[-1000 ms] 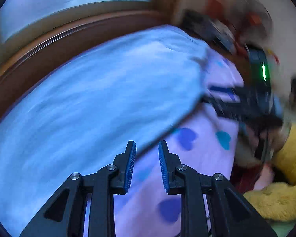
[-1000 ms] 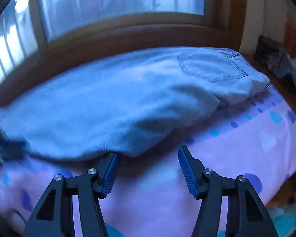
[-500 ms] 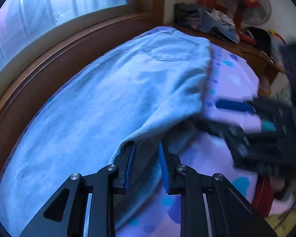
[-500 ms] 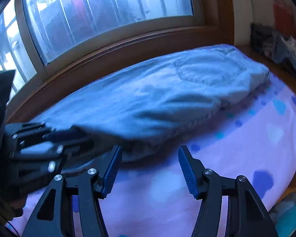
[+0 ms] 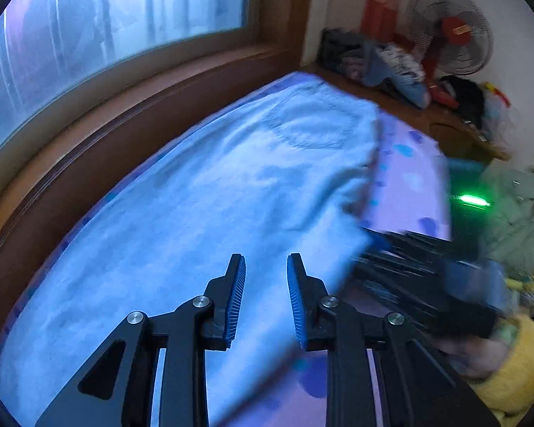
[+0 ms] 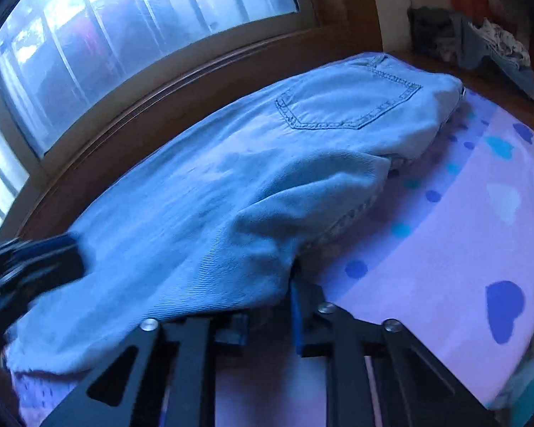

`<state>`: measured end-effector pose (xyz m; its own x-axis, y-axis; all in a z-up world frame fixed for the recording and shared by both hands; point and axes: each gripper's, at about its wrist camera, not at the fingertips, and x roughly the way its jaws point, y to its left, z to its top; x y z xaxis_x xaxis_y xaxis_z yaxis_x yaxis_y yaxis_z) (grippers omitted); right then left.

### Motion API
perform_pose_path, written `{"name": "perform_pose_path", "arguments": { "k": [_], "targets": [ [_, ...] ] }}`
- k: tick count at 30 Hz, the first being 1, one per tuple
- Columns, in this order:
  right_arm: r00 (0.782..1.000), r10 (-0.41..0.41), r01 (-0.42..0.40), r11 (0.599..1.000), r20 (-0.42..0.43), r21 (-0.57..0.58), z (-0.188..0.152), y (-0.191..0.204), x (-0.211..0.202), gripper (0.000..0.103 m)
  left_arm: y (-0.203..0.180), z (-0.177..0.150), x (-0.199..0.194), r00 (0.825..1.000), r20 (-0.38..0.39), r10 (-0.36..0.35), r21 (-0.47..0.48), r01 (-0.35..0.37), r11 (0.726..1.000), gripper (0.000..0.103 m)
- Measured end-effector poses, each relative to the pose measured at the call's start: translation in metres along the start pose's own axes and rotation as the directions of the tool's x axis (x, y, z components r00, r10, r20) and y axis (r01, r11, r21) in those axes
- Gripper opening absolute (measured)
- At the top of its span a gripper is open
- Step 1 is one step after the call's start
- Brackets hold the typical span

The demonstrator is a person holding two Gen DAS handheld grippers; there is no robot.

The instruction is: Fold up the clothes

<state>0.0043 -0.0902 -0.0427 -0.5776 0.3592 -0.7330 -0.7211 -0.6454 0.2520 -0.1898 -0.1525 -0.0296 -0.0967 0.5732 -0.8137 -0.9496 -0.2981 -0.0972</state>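
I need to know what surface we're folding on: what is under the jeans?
Under the jeans lies a lilac sheet with blue hearts and dots. Whatever lies beneath the denim itself is covered.

Open room lies over the lilac heart-print bed sheet [image 6: 445, 235] in the right half of the right wrist frame, bare from the jeans' edge out to the mattress side. The pale jeans [image 6: 203, 206] spread across the centre and left of both frames, bounded along the upper left by the brown wooden window sill [image 5: 117, 135], which closes off that side. In the upper right of the left wrist frame a pile of clothes [image 5: 373, 60] and a standing fan [image 5: 448, 32] crowd the wooden ledge beyond the bed's far end.
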Motion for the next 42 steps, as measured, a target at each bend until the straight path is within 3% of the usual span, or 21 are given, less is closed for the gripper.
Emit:
{"name": "perform_pose_path", "arguments": {
  "k": [4, 6, 10, 14, 18, 24, 28, 31, 32, 33, 35, 42],
  "targets": [
    [1.0, -0.015, 0.015, 1.0, -0.005, 0.006, -0.014, -0.009, -0.014, 0.01, 0.033, 0.0, 0.049, 0.994, -0.088, 0.068, -0.083, -0.075, 0.994, 0.024],
    [1.0, -0.007, 0.007, 1.0, -0.014, 0.017, -0.021, -0.017, -0.016, 0.01, 0.046, -0.004, 0.06, 0.992, -0.107, 0.067, -0.134, -0.082, 0.988, 0.024],
    [1.0, 0.016, -0.016, 1.0, -0.025, 0.014, -0.023, -0.026, -0.018, 0.009, 0.051, -0.009, 0.056, 0.996, -0.074, 0.046, -0.155, -0.057, 0.986, 0.024],
    [0.999, 0.027, -0.028, 0.999, -0.047, -0.022, -0.028, -0.034, -0.024, 0.006, 0.039, -0.013, 0.055, 0.993, -0.058, 0.107, -0.102, -0.113, 0.988, 0.024],
    [0.992, 0.068, -0.074, 0.996, -0.107, -0.053, -0.029, -0.047, -0.033, 0.003, 0.032, -0.009, 0.051, 0.989, -0.08, 0.125, -0.144, -0.136, 0.98, 0.024],
    [0.985, 0.141, -0.145, 0.989, -0.102, -0.031, -0.005, -0.079, -0.044, 0.006, -0.023, 0.007, 0.025, 0.999, 0.036, -0.011, -0.147, 0.016, 0.989, 0.024],
    [0.988, 0.125, -0.129, 0.991, -0.089, -0.041, 0.021, -0.09, -0.041, 0.006, -0.056, 0.016, 0.03, 0.997, 0.038, -0.068, -0.152, 0.073, 0.986, 0.024],
    [0.992, 0.102, -0.107, 0.992, -0.073, -0.061, 0.041, -0.097, -0.039, 0.011, -0.067, 0.017, 0.035, 0.995, 0.033, -0.099, -0.125, 0.102, 0.987, 0.024],
    [0.994, 0.08, -0.085, 0.994, -0.07, -0.067, 0.049, -0.102, -0.038, 0.017, -0.069, 0.018, 0.036, 0.994, 0.031, -0.107, -0.115, 0.11, 0.987, 0.024],
    [0.995, 0.072, -0.077, 0.995, -0.07, -0.062, 0.057, -0.107, -0.037, 0.03, -0.072, 0.019, 0.038, 0.993, 0.026, -0.119, -0.11, 0.121, 0.987, 0.024],
    [0.992, 0.105, -0.105, 0.994, -0.074, -0.001, 0.076, -0.127, -0.033, 0.045, -0.074, 0.023, 0.042, 0.989, 0.025, -0.145, -0.108, 0.147, 0.983, 0.024],
    [0.983, 0.182, -0.168, 0.952, -0.032, 0.256, 0.143, -0.21, -0.005, 0.047, -0.086, 0.017, 0.052, 0.986, -0.017, -0.167, -0.148, 0.163, 0.975, 0.024]
  ]
}}
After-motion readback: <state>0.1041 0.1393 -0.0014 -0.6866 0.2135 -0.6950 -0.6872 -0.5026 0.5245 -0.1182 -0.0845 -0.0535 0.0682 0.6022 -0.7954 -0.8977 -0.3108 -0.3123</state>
